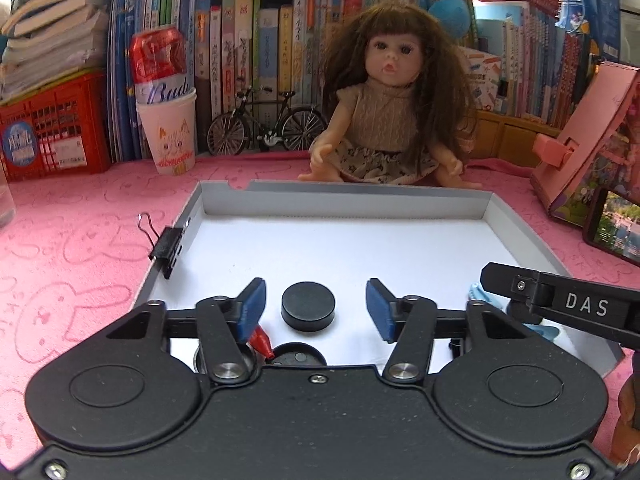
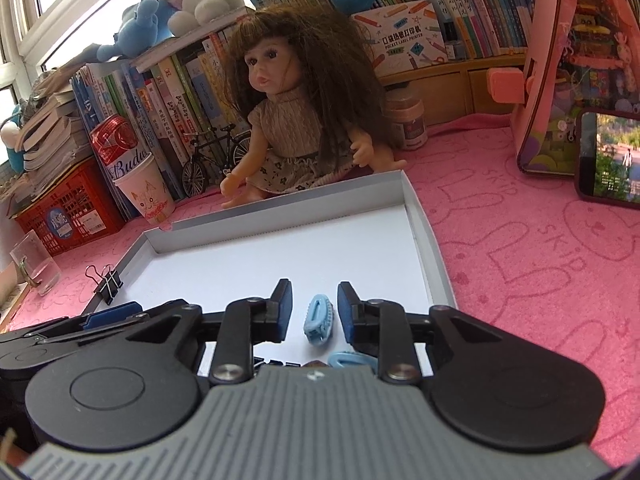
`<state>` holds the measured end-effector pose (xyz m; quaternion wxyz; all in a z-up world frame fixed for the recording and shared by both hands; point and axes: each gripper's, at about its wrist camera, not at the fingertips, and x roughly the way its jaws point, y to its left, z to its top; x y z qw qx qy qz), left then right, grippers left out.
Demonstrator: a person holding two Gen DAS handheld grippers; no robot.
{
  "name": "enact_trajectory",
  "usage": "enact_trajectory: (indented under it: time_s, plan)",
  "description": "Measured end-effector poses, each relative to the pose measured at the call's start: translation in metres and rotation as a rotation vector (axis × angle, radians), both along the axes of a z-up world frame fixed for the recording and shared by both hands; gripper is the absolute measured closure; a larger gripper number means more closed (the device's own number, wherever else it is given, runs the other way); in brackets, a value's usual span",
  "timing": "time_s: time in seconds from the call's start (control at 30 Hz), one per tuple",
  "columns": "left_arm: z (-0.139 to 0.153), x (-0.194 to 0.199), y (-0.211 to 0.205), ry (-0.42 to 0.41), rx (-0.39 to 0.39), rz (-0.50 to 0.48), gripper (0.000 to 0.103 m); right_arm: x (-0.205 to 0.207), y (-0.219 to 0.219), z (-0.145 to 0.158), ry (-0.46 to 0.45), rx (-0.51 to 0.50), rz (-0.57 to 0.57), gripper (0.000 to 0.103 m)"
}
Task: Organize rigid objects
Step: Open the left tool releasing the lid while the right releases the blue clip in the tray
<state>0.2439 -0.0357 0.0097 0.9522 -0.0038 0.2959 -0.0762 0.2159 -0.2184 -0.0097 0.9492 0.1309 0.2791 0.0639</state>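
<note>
A shallow white tray [image 1: 520, 236] [image 2: 428, 236] with a grey rim lies on the pink cloth. My left gripper [image 1: 316, 294] is open over its near part. A black round puck [image 1: 308, 308] lies flat between the blue pads, touching neither. A red pen tip [image 1: 262, 342] and another black round piece [image 1: 298, 356] peek out under the gripper. My right gripper [image 2: 312, 300] is open too, with a light blue hair clip [image 2: 319, 318] lying on the tray between its pads, clear of both. A second blue clip [image 2: 348, 360] lies nearer the gripper body.
A black binder clip [image 1: 166, 246] [image 2: 106, 282] grips the tray's left rim. Behind the tray sits a doll [image 1: 384, 120] [image 2: 296, 120]. Further back are a paper cup holding a can [image 1: 168, 136], a model bicycle [image 1: 264, 128], a red crate [image 1: 52, 136] and books. A pink box [image 1: 592, 140] and a phone [image 2: 612, 156] stand right.
</note>
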Motion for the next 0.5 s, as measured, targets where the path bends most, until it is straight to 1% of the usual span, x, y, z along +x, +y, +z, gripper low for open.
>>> enact_trajectory:
  time_s: [0.03,0.1,0.13,0.23,0.3,0.37,0.5]
  plan:
    - [0.002,-0.003,-0.001,-0.011,0.009,-0.006,0.041,-0.002,0.0,0.001,-0.004,-0.004,0.001,0.055]
    - [0.005,-0.009,-0.002,-0.035,0.024,-0.016,0.036,-0.007,0.001,0.005,-0.019,-0.014,0.004,0.049]
    - [0.007,-0.013,-0.003,-0.048,0.031,-0.02,0.033,-0.009,0.001,0.007,-0.027,-0.02,0.007,0.047]
    - [0.014,-0.024,-0.005,-0.075,0.041,-0.028,0.028,-0.019,0.003,0.013,-0.052,-0.042,0.023,0.04]
    - [0.017,-0.032,-0.004,-0.079,0.036,-0.037,0.027,-0.026,0.004,0.017,-0.069,-0.059,0.033,0.035]
    - [0.021,-0.038,-0.004,-0.087,0.036,-0.046,0.027,-0.033,0.004,0.021,-0.087,-0.073,0.039,0.034]
    - [0.025,-0.05,-0.001,-0.094,0.027,-0.059,0.026,-0.046,0.003,0.027,-0.11,-0.087,0.052,0.027]
